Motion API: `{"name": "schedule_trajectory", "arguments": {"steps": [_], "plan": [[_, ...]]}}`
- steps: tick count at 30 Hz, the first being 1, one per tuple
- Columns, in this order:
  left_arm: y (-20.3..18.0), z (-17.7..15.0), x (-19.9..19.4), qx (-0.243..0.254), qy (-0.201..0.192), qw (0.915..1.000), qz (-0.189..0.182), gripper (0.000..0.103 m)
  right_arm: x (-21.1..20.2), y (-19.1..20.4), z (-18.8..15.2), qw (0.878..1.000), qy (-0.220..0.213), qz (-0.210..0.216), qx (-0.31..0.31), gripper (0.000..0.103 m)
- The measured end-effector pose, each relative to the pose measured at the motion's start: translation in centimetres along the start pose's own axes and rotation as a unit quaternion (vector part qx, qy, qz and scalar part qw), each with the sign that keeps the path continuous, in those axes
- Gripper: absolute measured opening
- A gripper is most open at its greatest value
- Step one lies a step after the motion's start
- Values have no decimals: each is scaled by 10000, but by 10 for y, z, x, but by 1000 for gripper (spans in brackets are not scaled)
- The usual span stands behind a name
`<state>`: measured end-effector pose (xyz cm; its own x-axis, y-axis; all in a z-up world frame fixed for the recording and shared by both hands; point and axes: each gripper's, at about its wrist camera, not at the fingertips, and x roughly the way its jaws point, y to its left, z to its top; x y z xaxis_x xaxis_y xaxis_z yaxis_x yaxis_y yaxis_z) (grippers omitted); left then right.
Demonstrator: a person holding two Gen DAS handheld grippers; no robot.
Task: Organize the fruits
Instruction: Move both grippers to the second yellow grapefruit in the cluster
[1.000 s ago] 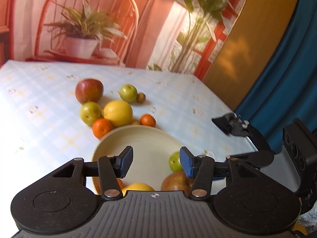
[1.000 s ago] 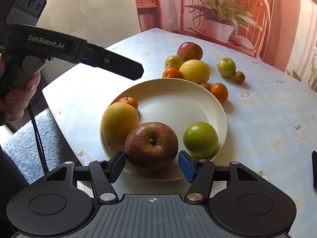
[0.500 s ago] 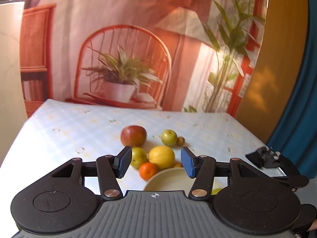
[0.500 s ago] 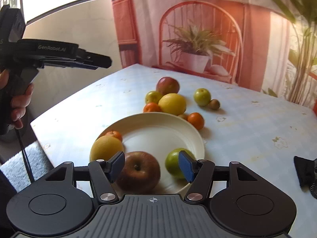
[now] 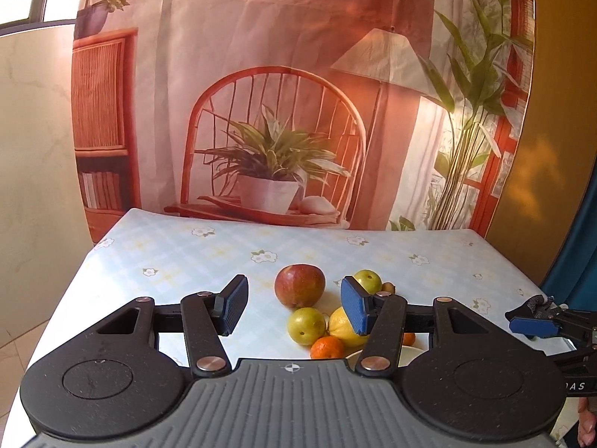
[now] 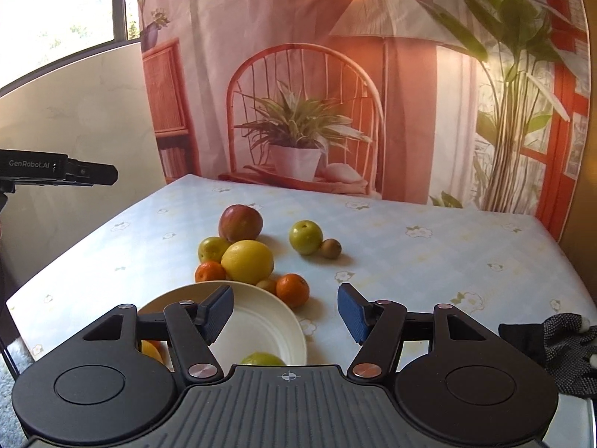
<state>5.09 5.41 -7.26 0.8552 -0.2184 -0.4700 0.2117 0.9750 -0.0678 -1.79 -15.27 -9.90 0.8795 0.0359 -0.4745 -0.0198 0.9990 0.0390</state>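
Backdrop: a printed cloth [image 6: 335,74] is hanging behind the surface, showing a rattan chair, a potted plant, a lamp and a bookshelf.
Window: daylight is coming in through glass [image 6: 56,3] at the upper left.
Left wall: a pale marbled panel [image 6: 86,112] is standing under the window.
Right side: an ochre wall [image 5: 541,130] is catching sun patches, and a blue curtain [image 5: 582,242] is hanging beside it.
Surface: a light blue checked cloth with flowers [image 6: 429,246] is covering it.
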Motion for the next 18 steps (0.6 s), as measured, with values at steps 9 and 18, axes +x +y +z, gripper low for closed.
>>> {"name": "schedule_trajectory", "arguments": {"steps": [9,18], "plan": [[8,17,19,-200,49,9996,209,58,33,-11,26,9999,45,-37,-98,57],[12,20,40,-337,102,9986,400,58,60,-24,39,9991,-85,-172,384,57]]}}
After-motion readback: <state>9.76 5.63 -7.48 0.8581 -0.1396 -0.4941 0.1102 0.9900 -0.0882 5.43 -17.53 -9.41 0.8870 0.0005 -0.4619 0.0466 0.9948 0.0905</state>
